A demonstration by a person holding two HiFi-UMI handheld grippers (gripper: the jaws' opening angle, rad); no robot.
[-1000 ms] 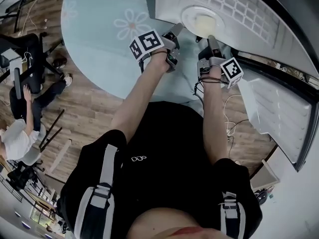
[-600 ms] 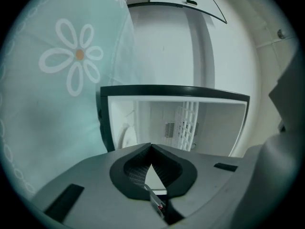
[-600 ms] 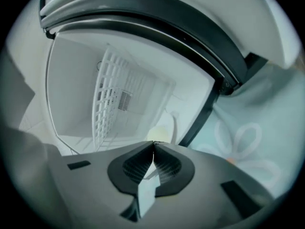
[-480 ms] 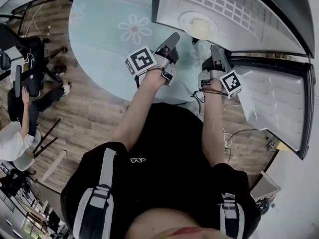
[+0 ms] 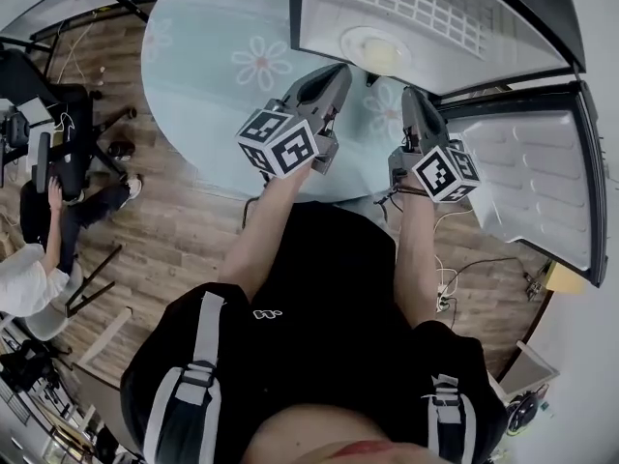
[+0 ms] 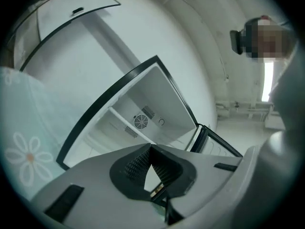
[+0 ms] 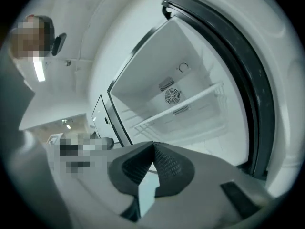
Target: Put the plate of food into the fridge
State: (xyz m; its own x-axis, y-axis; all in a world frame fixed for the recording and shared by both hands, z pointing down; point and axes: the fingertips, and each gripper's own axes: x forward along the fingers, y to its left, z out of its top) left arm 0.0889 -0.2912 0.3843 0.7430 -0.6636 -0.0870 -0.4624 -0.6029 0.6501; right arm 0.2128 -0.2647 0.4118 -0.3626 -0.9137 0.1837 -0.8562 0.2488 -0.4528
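Ahead of left tool, right tool: plate inside fridge.

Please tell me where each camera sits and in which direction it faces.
Head view: on the person's head, facing steeply down; shows torso, legs, forearms, left gripper and right gripper before the open fridge holding the plate.
Left gripper view: on the left gripper, looking along its shut jaws into the fridge; a person's head at the edge.
Right gripper view: on the right gripper, likewise, jaws shut.
Shared: both gripper views show the fridge's fan vent.
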